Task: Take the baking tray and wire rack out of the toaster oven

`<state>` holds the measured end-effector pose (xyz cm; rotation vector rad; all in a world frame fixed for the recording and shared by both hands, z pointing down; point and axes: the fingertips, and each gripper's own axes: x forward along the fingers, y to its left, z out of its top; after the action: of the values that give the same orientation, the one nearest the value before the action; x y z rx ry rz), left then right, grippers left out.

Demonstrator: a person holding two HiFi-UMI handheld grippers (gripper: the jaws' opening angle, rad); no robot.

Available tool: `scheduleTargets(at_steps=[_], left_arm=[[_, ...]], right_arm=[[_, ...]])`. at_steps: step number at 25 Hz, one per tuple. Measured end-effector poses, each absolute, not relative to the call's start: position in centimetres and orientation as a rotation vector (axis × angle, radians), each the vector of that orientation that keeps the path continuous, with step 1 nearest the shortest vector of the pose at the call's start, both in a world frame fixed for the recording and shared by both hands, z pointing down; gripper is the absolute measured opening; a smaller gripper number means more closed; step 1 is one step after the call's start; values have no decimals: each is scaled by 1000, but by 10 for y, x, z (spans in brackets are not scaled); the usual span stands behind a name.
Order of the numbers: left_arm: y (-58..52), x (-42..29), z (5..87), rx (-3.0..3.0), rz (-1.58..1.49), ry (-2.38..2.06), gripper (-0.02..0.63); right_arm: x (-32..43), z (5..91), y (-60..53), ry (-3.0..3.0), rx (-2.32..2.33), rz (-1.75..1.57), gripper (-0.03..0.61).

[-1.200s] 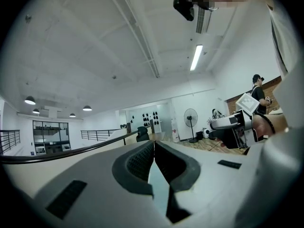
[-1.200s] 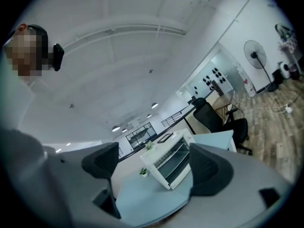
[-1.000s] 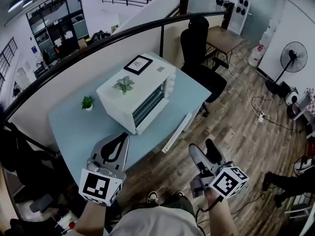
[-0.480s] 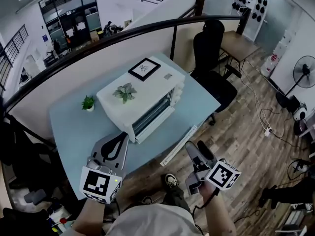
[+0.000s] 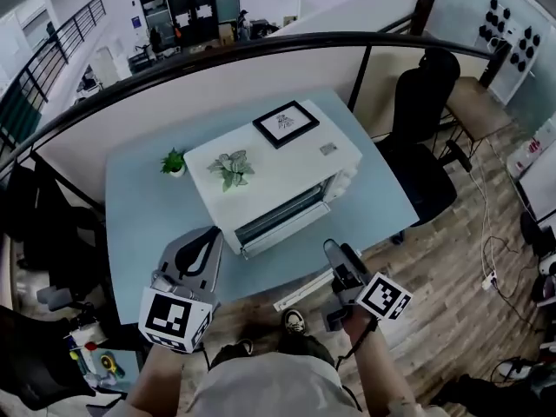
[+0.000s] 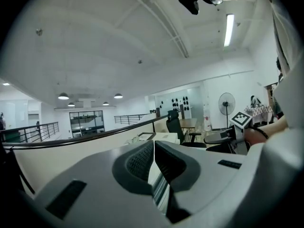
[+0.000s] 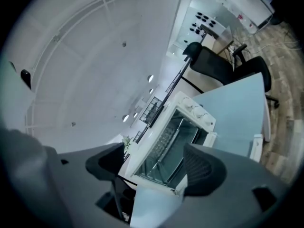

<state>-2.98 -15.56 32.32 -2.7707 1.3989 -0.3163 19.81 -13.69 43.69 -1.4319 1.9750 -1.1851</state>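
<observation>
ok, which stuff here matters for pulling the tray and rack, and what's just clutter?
Job:
toaster oven, door shut
what looks like the wire rack behind its glass
baking tray, not made out

Lying about:
picture frame and leafy plant on the oven's top
small potted plant on the table
office chair
</observation>
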Motion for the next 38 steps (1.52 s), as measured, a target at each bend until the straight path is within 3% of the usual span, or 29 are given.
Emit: scheduleTargets(at_steps=[21,38], left_arm=[[-170,-75,395,-2535,-347,2071,12],[-179,-108,457,-2554,-321,2067,12]], right_arm=[[153,599,-251,1876,-1082,-1667,333],[128,662,-309,1612,-1128,-1737,285]])
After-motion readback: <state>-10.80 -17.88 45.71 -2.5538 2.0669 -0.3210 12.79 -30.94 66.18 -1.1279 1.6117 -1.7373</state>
